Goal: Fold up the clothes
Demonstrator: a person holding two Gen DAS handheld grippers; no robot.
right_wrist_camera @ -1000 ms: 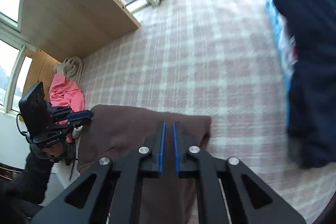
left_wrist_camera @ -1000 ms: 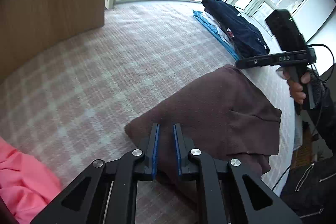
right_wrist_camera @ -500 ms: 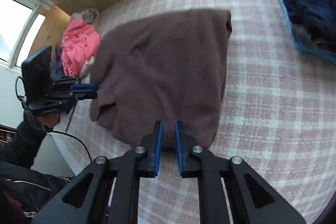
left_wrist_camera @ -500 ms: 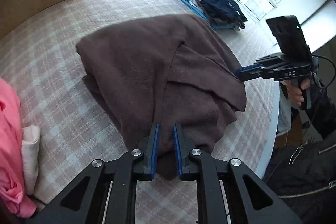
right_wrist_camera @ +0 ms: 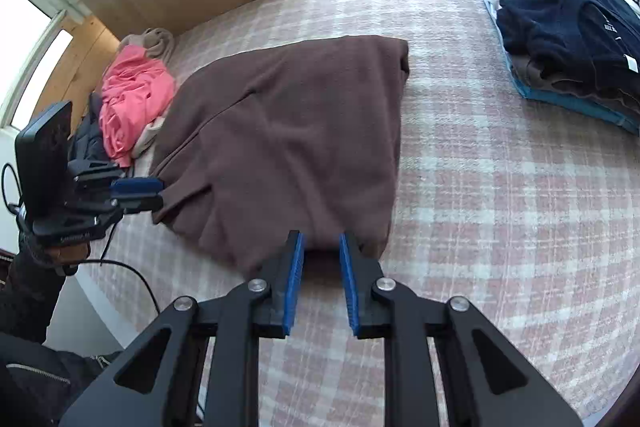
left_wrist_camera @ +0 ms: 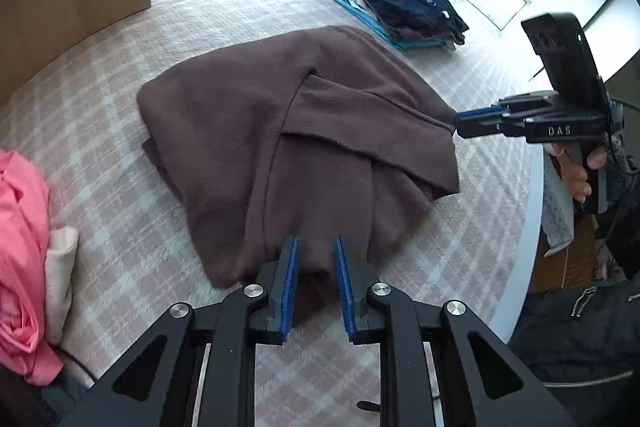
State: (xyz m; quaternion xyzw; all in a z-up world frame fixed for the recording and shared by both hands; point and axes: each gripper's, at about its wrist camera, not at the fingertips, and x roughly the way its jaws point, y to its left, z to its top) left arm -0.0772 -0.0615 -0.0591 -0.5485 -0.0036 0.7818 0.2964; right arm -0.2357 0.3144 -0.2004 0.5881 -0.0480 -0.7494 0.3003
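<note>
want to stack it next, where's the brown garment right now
The brown garment lies mid-bed on the checked cover, between the pink clothes and the folded pile.

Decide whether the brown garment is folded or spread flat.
Folded: the brown garment lies doubled on the checked cover, with overlapping layers and flaps visible.

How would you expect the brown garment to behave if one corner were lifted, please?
The brown garment would probably go floppy and drape, as its layers already sag in soft folds. It looks like thick fleece, so likely rather heavy. Its fuzzy surface should resist slipping.
</note>
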